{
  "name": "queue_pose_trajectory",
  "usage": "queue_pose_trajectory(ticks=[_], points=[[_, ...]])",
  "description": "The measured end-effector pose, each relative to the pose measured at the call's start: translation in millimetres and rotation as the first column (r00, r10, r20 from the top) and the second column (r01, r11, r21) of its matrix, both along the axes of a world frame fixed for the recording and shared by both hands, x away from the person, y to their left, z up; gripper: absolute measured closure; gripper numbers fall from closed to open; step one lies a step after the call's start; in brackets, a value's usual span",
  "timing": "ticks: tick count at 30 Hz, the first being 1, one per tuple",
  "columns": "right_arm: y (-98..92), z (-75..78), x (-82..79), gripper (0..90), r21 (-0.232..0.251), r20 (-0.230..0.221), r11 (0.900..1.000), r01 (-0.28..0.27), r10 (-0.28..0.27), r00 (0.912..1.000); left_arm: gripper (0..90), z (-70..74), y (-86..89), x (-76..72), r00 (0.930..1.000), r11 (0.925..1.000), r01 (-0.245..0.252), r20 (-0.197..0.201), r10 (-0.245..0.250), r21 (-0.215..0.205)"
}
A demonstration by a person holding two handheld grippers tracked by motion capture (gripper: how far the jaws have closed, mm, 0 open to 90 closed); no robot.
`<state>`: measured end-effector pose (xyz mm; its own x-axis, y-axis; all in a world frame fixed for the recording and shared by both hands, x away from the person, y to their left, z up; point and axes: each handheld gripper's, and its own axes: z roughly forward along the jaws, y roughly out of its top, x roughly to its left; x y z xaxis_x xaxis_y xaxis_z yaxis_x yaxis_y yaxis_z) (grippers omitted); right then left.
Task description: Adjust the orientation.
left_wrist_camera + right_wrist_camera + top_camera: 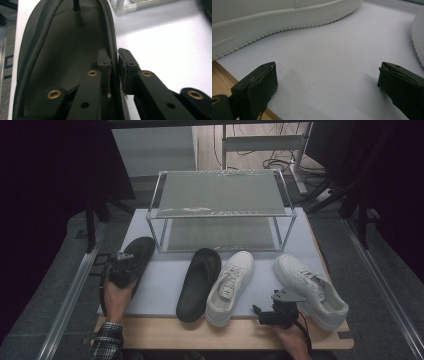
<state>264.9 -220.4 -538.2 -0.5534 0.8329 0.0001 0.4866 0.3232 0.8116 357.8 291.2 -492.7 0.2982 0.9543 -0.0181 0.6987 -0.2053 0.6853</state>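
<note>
A black slipper [142, 246] lies at the left of the white mat [160, 285]. My left gripper [122, 265] sits over its heel end. In the left gripper view my left gripper [114, 58] is shut on the slipper's thin black strap [113, 37], one pad on each side, with the dark footbed [65, 50] to the left. A second black slipper [200, 282] lies mid-mat beside two white sneakers [231, 285] [310, 287]. My right gripper [278, 306] rests low at the mat's front edge between the sneakers. Its jaws [327, 75] stand wide open over bare mat, with sneaker soles [262, 15] [418, 32] ahead.
A two-level rack [220, 195] with a metal frame and grey shelves stands at the back of the mat. A strip of wooden tabletop [225, 335] runs along the front. Metal rails [70, 295] flank the table on both sides.
</note>
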Motion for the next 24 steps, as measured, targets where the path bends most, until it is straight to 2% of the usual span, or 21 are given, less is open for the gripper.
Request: queue_pose_trajectory(ticks=[5,11,24], points=[[0.0,0.0,0.0,2.5,0.0,0.0,1.0,0.0,0.0,1.0,82.9,-0.1,1.7,-0.7,1.0,0.9999,-0.002,0.003,0.002,-0.015],[-0.1,0.0,0.0,2.4,0.0,0.0,1.0,0.0,0.0,1.0,83.5,2.3,7.6,-6.9,0.9995,0.9997,0.006,0.03,-0.005,-0.022],[0.0,0.0,0.0,2.4,0.0,0.0,1.0,0.0,0.0,1.0,83.4,20.6,19.6,-35.1,0.9966,0.9984,0.055,0.062,-0.054,-0.014]])
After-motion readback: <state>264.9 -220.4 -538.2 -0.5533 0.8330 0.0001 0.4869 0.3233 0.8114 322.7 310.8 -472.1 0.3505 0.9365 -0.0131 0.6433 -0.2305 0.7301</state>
